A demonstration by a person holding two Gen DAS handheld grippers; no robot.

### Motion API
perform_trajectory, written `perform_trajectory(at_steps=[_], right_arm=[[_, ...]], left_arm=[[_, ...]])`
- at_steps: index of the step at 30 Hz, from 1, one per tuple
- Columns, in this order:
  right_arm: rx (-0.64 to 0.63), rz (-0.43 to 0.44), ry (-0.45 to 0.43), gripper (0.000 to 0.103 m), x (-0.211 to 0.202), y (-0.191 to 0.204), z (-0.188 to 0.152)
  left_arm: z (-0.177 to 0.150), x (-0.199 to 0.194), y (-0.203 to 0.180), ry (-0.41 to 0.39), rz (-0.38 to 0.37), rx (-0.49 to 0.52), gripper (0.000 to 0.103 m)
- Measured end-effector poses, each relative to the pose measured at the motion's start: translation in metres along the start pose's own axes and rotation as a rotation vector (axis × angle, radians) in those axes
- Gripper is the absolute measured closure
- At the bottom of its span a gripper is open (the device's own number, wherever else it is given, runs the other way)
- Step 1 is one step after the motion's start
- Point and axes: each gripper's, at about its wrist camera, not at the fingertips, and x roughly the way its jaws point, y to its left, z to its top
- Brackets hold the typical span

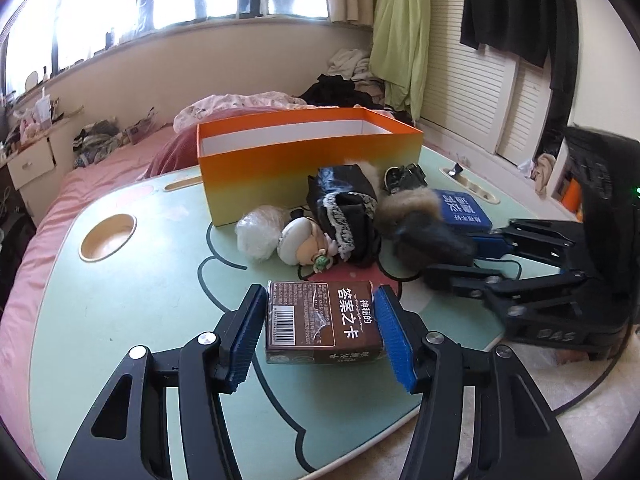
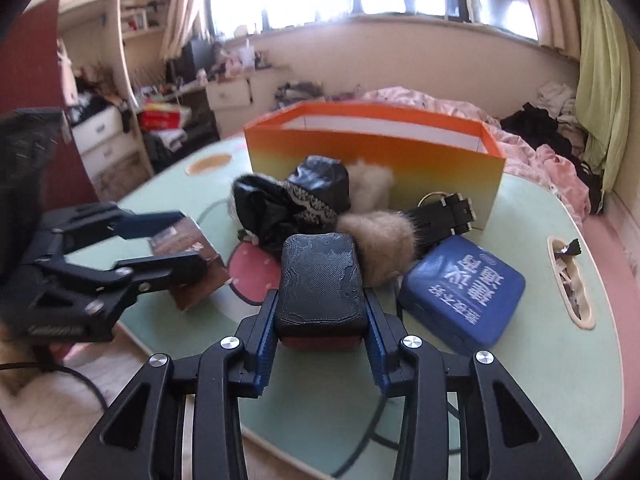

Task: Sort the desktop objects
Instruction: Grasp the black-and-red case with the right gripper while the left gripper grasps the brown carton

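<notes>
While left gripper (image 1: 320,320) flanks brown box (image 1: 322,322), seemingly touching, table edge (image 1: 360,446) lies near.

We are seeing the open box (image 1: 308,160) sitting toward the worktop's (image 1: 132,304) far edge. Just before it, the doll (image 1: 304,242) and the pouch with fur trim (image 1: 348,208) are lying together mid-worktop, and the belt (image 2: 444,212) is touching the box's front wall. The zip case (image 2: 464,292) is lying toward the right edge, the card box (image 1: 324,320) near the front edge.
</notes>
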Motion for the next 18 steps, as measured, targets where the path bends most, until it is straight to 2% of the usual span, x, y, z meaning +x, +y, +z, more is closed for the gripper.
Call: perform_trajectory(at_steps=[6,9,13,16,18], right_arm=[[0.055,0.1,-0.101,0.065,-0.031,-0.011,0.009],[0.075,0.101,-0.132,0.065,-0.039,-0.016,0.029],[0.182,0.101,-0.099,0.065,-0.027,-0.043,0.073],[0.284,0.116,-0.048,0.065,-0.001,-0.068,0.106],[0.308,0.099,-0.033,0.065,0.012,-0.077,0.12]], left_arm=[[0.012,-0.016,0.002,-0.052,-0.018,-0.014,0.046],[0.027,-0.027,0.002,-0.088,-0.021,-0.009,0.046],[0.066,-0.032,0.008,-0.151,-0.039,-0.034,0.046],[0.103,-0.016,0.012,-0.149,-0.074,-0.059,0.046],[0.123,0.001,0.013,-0.146,-0.064,-0.077,0.046]])
